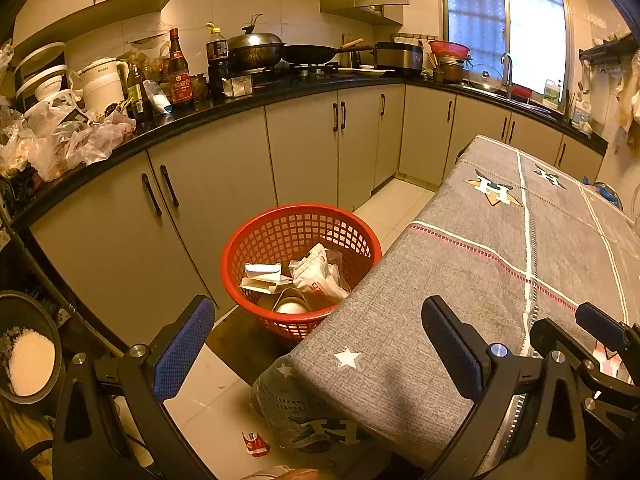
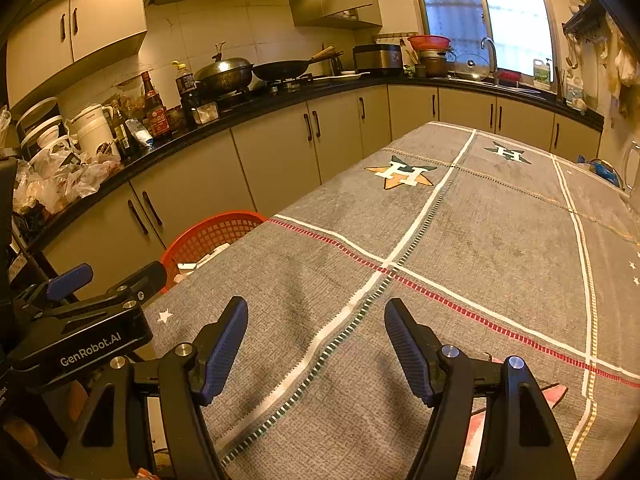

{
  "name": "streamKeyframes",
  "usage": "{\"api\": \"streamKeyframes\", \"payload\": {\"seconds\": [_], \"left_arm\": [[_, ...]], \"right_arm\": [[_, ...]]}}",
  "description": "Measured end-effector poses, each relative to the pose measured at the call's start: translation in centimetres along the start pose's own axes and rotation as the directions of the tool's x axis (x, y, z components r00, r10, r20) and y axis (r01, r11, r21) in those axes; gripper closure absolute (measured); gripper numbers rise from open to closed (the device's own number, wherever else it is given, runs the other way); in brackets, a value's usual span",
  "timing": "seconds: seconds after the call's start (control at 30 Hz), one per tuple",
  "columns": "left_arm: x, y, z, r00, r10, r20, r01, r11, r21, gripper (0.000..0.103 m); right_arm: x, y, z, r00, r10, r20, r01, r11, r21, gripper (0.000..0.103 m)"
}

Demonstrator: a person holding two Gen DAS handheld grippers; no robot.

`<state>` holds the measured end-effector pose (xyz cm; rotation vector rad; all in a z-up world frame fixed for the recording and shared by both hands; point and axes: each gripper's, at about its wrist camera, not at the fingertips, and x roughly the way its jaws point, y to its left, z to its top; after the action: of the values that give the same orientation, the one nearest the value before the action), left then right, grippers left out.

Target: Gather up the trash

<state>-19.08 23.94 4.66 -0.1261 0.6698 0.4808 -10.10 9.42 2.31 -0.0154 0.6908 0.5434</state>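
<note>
One table (image 2: 500,240), draped in a grey cloth with star motifs, filled the right of both views. One red lattice basket (image 1: 248,240) stood on the floor just beside its left edge, holding crumpled white wrappers (image 1: 320,276) and a folded carton (image 1: 264,278). One red scrap (image 1: 255,443) lay on the floor tiles. Two grippers: left gripper (image 1: 318,354) and right gripper (image 2: 316,354), fingers of each apart, nothing between them.

black fingers (image 2: 224,344), blue ribbed pads, silver screws
</note>
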Motion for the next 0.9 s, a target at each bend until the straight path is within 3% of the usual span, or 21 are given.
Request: {"api": "streamKeyframes", "payload": {"seconds": [0.9], "left_arm": [[0.0,-1.0,0.1,0.999,-0.028,-0.017,0.028,1.0,0.012,0.0]], "right_arm": [[-0.1,-0.4,0.1,1.0,-0.003,0.01,0.003,1.0,0.015,0.027]]}}
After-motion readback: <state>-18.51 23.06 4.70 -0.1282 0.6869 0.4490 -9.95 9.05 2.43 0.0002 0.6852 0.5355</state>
